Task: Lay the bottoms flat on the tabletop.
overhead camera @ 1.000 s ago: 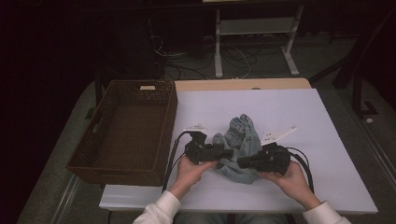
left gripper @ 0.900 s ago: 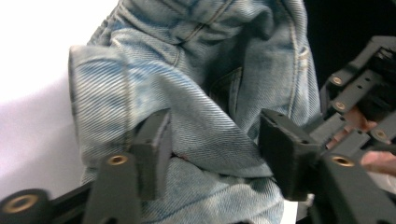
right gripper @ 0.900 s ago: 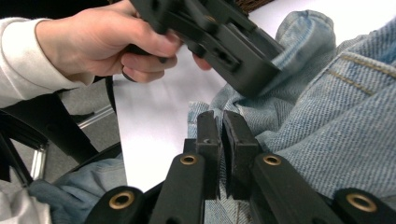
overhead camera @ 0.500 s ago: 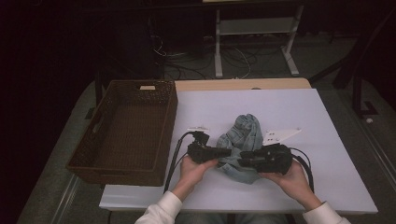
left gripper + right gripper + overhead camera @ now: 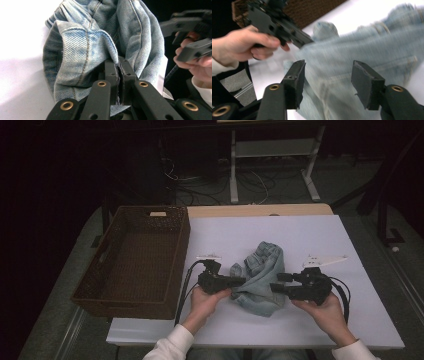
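A crumpled pair of light blue jeans [image 5: 260, 275] lies on the white table [image 5: 300, 235] between both hands. My left gripper [image 5: 240, 281] is at its left edge. In the left gripper view its jaws [image 5: 118, 62] are shut on a fold of the denim [image 5: 82, 50]. My right gripper [image 5: 277, 282] sits at the garment's right side. Its jaws [image 5: 328, 72] have just been opening and stand apart, with the denim [image 5: 362, 42] lying beyond them and no pad pressing on it. The left gripper [image 5: 277, 22] and its hand show across the cloth.
A brown woven basket [image 5: 182, 250] stands empty at the table's left side, close to my left hand. White table surface stretches behind and to the right of the jeans. Dark floor, cables and a white stand lie beyond the far edge.
The left gripper has closed on the denim's left fold. The right gripper has let go of the cloth, opened and drawn back to the right. The jeans have settled lower on the table.
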The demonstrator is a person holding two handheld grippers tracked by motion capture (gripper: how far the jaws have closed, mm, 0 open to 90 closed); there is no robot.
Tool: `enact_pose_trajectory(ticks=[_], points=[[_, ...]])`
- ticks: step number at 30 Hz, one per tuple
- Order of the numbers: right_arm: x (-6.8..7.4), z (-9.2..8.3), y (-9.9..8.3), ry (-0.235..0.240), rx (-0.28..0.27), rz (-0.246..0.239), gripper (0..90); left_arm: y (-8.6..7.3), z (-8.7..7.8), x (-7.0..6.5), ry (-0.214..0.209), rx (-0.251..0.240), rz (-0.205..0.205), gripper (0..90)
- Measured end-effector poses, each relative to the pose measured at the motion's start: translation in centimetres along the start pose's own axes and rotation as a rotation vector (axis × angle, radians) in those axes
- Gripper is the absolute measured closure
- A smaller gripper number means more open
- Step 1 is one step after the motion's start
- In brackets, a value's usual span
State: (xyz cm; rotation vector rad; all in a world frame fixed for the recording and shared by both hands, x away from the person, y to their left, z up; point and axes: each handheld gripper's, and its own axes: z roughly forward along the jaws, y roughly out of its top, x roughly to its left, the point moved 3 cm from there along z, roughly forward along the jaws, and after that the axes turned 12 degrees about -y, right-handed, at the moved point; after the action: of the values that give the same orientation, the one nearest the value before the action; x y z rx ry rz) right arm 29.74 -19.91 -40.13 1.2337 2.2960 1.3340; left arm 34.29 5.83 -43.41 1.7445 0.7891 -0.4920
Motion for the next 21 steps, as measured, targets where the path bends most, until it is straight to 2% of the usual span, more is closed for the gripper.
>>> enact_pose_trajectory(ticks=[6,13,17,21], points=[[-0.2,-0.1,-0.7,-0.002,0.012,0.017,39.2,0.0,0.0,0.0,0.002,-0.002,0.0,86.6],[0.1,0.9,-1.5,-0.013,0.076,0.006,40.0,0.0,0.0,0.1,0.008,0.0,0.005,86.4],[0.1,1.5,-1.9,-0.029,0.106,-0.005,43.5,-0.1,0.1,0.1,0.007,0.004,0.002,86.4],[0.1,2.1,-2.1,-0.059,0.122,-0.025,52.7,-0.3,0.2,0.2,0.012,0.01,0.001,86.4]])
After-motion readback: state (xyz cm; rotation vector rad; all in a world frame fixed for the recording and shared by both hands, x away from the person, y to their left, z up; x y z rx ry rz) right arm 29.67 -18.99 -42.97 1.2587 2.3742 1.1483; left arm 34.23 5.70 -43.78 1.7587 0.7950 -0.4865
